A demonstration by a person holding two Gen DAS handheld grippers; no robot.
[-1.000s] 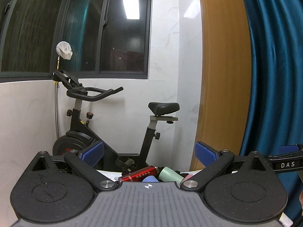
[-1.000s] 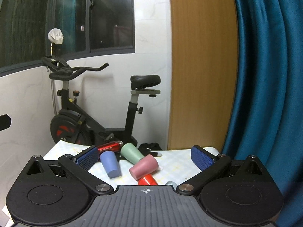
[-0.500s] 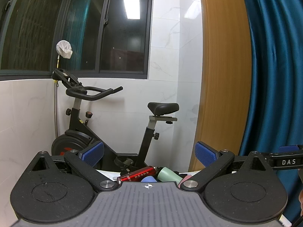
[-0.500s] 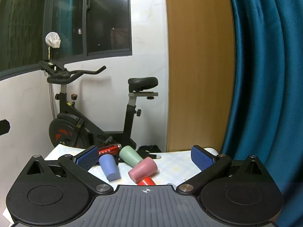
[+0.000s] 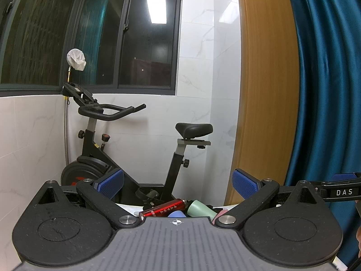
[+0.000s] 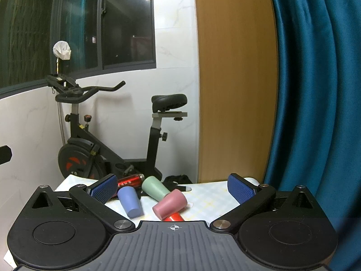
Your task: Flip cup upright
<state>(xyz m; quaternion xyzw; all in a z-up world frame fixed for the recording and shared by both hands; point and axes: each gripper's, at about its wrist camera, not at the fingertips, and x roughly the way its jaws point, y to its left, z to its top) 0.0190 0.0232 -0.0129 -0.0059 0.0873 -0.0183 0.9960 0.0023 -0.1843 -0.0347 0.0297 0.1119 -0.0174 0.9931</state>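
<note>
**Cups lie tipped on the table, both grippers held wide**

From where I stand, the right gripper (image 6: 173, 188) hangs above the near edge of the table (image 6: 209, 194), its blue pads spread far apart with nothing between them. Below it a cluster of cups lies on the checked cloth, all on their sides. The blue cup (image 6: 130, 201) points its wide mouth toward the gripper, just beside the left pad. The green cup (image 6: 154, 188) lies behind it, slanting toward the pink cup (image 6: 170, 204), and the two look to be touching. A red cup (image 6: 174, 216) peeks out from under the pink one, mostly hidden by the gripper body. A red metal bottle (image 6: 130, 180) lies flat at the far side, near the green cup. A dark glove (image 6: 178, 179) sits at the back edge of the table.

The left gripper (image 5: 178, 184) is held lower and further back, its pads likewise wide apart and empty; from its view only the tops of the bottle and cups show above its body. An exercise bike (image 6: 112, 149) stands behind the table by the tiled wall, and a teal curtain (image 6: 315, 90) hangs to the right.
</note>
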